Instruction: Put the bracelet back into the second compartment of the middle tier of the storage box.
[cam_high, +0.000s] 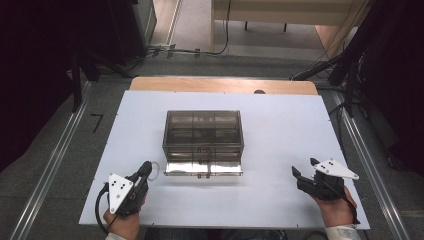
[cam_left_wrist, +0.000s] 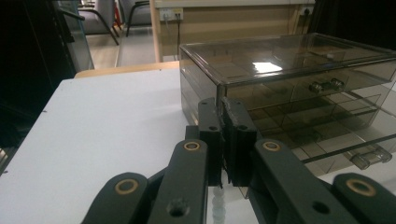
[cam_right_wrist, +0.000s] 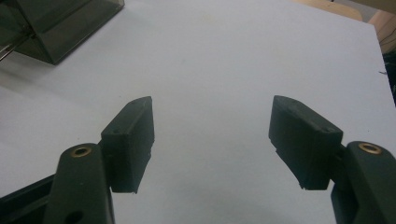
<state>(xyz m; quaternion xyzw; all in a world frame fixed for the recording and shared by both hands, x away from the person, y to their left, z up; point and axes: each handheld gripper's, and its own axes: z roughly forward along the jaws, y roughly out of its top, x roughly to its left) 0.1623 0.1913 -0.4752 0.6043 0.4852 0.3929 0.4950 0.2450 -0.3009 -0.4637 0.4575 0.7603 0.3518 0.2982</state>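
Black jaws on the left gripper (cam_left_wrist: 223, 140) are pressing together on what looks like a pale bead string (cam_left_wrist: 217, 205), though it is hard to make out; a whitish loop is showing beside the tips from above. That gripper is sitting just off the front left corner of the smoky plastic drawer box (cam_high: 203, 135), whose bottom drawer (cam_high: 203, 168) is standing pulled out. Lifting the string over the drawer's front lip before letting go seems wise. Off right, the right gripper (cam_right_wrist: 212, 140) is holding wide, empty, over the white board (cam_high: 280, 130), well apart from the box, with plenty of room.
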